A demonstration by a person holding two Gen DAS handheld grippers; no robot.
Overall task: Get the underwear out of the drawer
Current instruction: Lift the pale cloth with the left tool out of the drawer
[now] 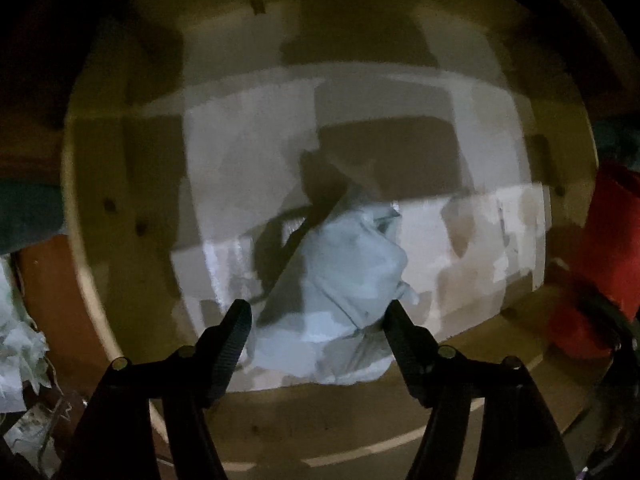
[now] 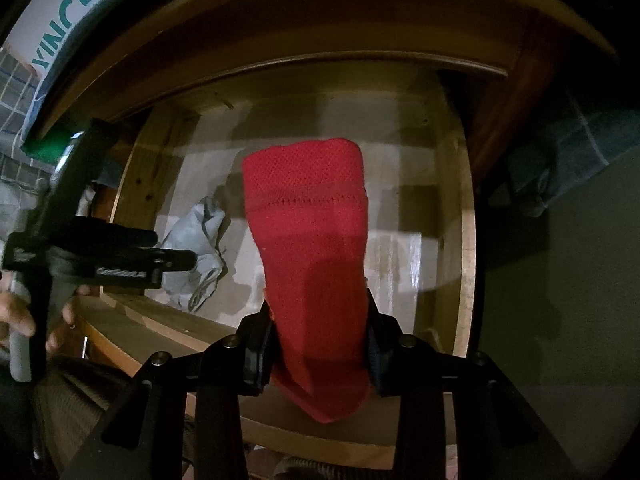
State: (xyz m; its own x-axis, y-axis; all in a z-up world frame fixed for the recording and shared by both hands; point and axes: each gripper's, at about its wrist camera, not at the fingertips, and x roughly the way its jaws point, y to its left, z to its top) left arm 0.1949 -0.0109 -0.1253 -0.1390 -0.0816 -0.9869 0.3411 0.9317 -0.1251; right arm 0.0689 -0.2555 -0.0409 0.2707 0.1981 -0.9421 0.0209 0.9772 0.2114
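Note:
A crumpled pale grey piece of underwear (image 1: 340,292) lies on the white lining of the open wooden drawer (image 1: 104,208). My left gripper (image 1: 318,316) points straight down over it, open, a fingertip on either side of the cloth and neither pressing it. In the right wrist view my right gripper (image 2: 320,344) is shut on a folded red piece of underwear (image 2: 310,232), held up above the drawer (image 2: 466,240). The grey underwear (image 2: 200,252) shows at the drawer's left with the left gripper's body (image 2: 100,256) over it.
A person's hand (image 2: 24,312) holds the left gripper's handle. A white box with green lettering (image 2: 76,4) sits on the cabinet top at upper left. Dark checked cloth (image 2: 568,152) lies right of the drawer. The red underwear (image 1: 600,248) shows at the left wrist view's right edge.

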